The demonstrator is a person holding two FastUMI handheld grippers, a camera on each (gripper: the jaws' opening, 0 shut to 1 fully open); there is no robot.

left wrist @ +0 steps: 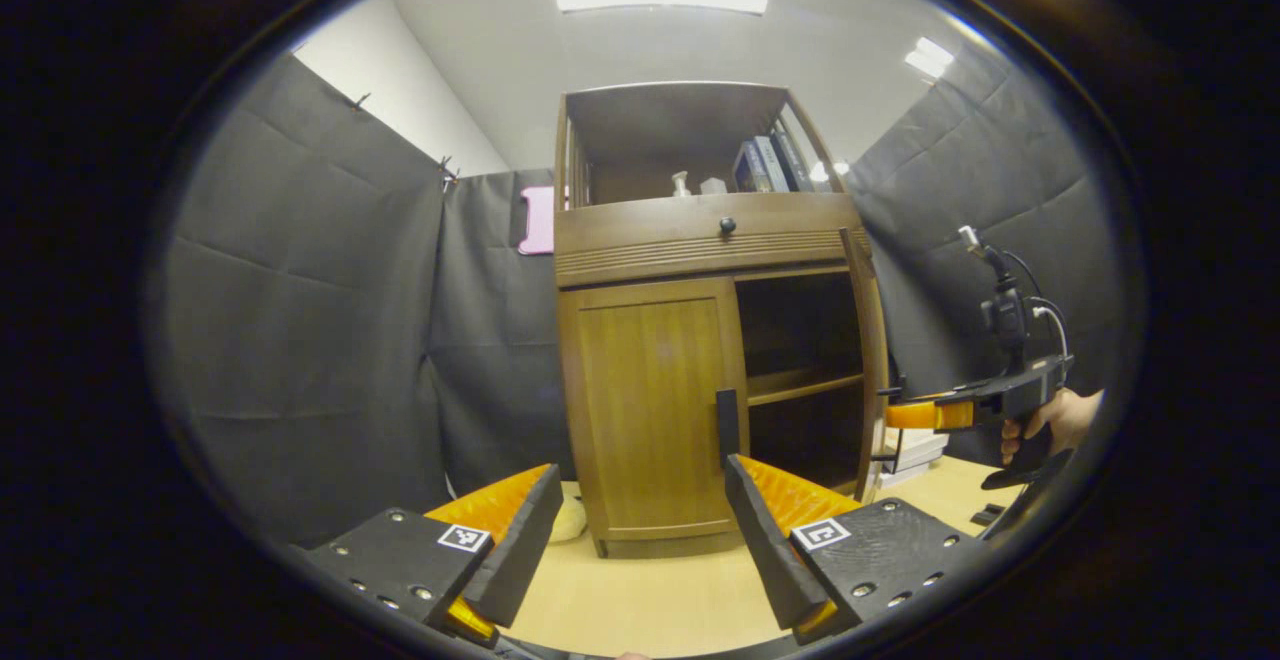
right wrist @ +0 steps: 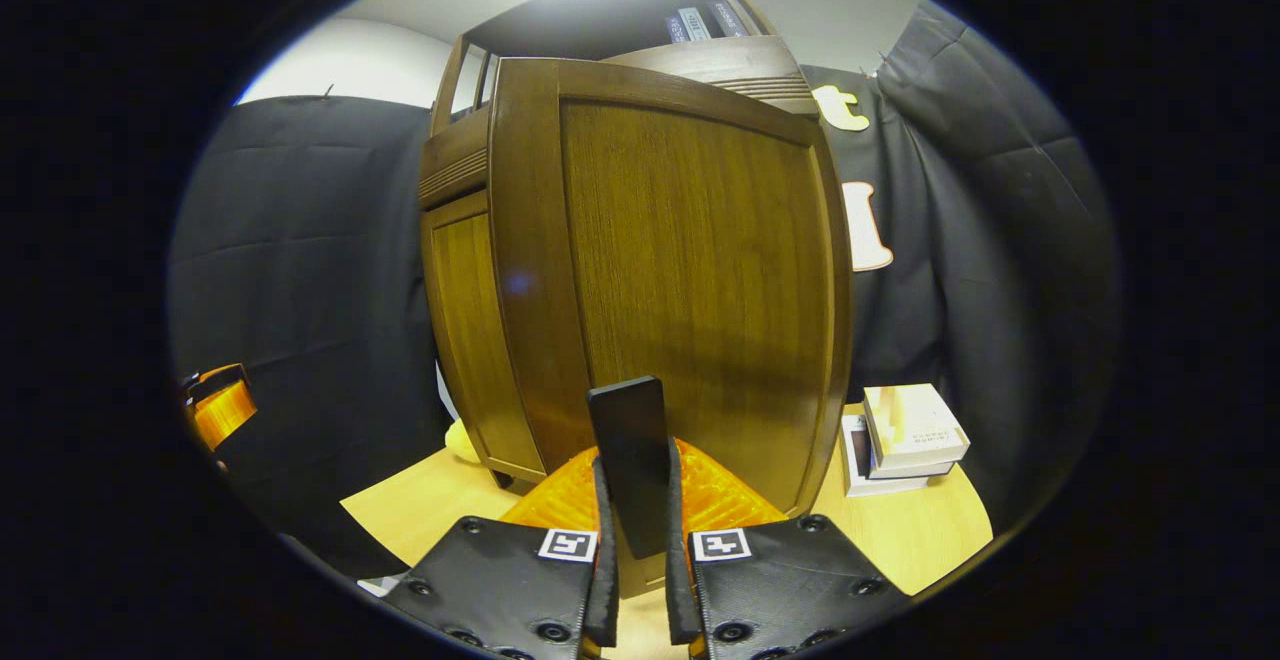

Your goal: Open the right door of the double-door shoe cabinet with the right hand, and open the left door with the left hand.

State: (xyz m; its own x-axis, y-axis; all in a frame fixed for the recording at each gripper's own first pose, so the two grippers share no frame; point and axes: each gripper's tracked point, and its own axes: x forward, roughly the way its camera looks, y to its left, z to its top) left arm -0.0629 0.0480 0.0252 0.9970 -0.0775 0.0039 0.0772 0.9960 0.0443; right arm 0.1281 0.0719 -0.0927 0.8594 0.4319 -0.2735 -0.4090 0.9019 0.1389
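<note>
1. Left gripper: fingers spread apart, holding nothing; the cabinet's left door stands shut straight ahead of it, near, not touched.
2. Its handle, a dark upright bar at that door's inner edge, sits just above the gripper's own right finger; long axis vertical.
3. Right gripper: fingers pinched on the right door's handle; right door swung open, standing off the cabinet's right side.
</note>
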